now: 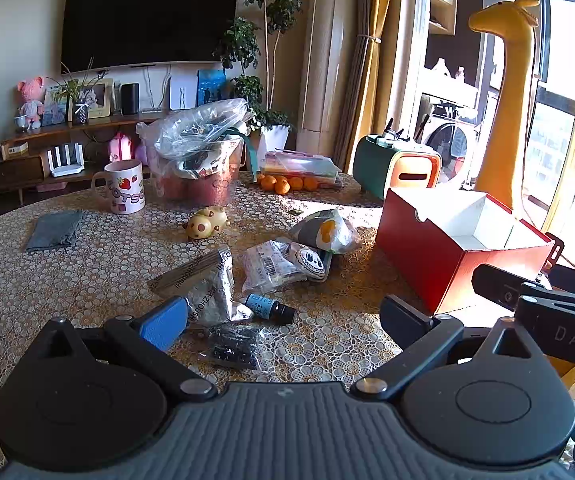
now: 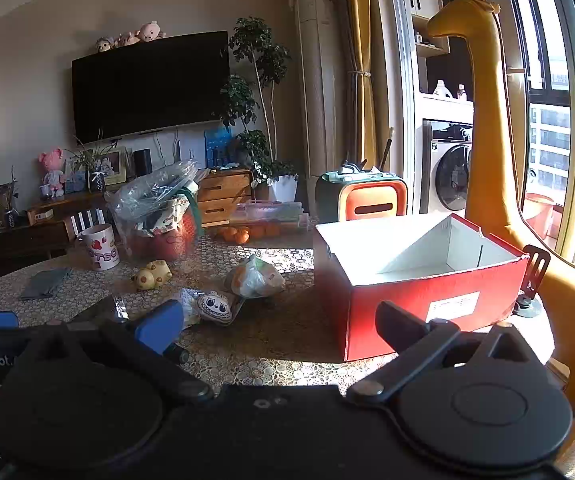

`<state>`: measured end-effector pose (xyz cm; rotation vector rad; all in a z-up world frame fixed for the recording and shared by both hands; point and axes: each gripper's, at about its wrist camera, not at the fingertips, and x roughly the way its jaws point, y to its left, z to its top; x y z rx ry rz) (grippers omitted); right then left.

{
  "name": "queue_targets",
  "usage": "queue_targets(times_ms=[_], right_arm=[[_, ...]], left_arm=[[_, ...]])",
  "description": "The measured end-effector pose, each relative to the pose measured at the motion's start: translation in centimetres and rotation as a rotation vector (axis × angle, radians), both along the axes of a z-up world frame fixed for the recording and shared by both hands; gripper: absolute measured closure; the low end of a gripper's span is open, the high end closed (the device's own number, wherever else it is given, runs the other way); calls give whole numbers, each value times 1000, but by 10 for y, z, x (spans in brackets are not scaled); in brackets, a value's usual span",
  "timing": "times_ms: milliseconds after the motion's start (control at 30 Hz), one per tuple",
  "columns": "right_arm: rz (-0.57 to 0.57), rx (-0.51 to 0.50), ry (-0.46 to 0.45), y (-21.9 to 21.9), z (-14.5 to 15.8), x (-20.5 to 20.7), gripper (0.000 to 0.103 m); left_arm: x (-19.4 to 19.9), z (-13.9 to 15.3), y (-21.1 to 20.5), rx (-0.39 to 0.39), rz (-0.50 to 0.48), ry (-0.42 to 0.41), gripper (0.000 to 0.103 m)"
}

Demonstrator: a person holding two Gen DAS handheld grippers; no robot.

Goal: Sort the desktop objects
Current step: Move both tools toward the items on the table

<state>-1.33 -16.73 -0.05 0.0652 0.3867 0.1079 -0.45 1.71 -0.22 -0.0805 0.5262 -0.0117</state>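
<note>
The left gripper (image 1: 283,320) is held low over the near edge of the table (image 1: 99,264), jaws spread wide with nothing between them. Its blue pad (image 1: 165,322) sits just beside a silver foil packet (image 1: 207,288). Between the open fingers lie a small dark bottle with a blue label (image 1: 269,309) and, nearer, a clear bag of dark items (image 1: 233,346).

Farther out lie a barcode-labelled clear packet (image 1: 267,268), a flat pouch with a cartoon face (image 1: 311,262) touching it, and a grey wrapped bundle with an orange mark (image 1: 327,232). A yellow animal figurine (image 1: 207,222) sits toward the far centre, with a strawberry mug (image 1: 121,192) and a folded grey cloth (image 1: 55,230) to the far left.

The right gripper (image 2: 279,330) is also wide open and holds nothing. It hangs near the red box (image 2: 427,300), which stands open-topped at the right side of the table, its white interior apparently bare, though the floor is only partly visible. A plastic-covered basket (image 2: 155,216) and oranges (image 2: 243,234) occupy the far side.
</note>
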Motion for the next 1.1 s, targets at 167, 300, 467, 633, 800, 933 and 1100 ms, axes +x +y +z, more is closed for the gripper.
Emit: queue_targets(times_ms=[167,300,467,633,800,933,1100], right_arm=[[21,0,-4,1,-4,5,1],[37,-4,0,1,-8,12,1],[84,31,46,-1,-15,26,1],[120,-9,42,10,-22,45,1],[158,-47,36,21,-27,68,3],[164,-73,13,26,-26,91,6],[156,-104,8,31,-30,123,10]], left_arm=[[2,-3,2,-8,-7,3,0],[6,-6,1,2,-21,12,0],[15,-12,4,6,-33,30,0],[29,-26,12,9,-22,68,0],[44,-42,17,38,-29,93,0],[55,-57,18,63,-25,105,0],[68,-74,20,68,-26,127,1]])
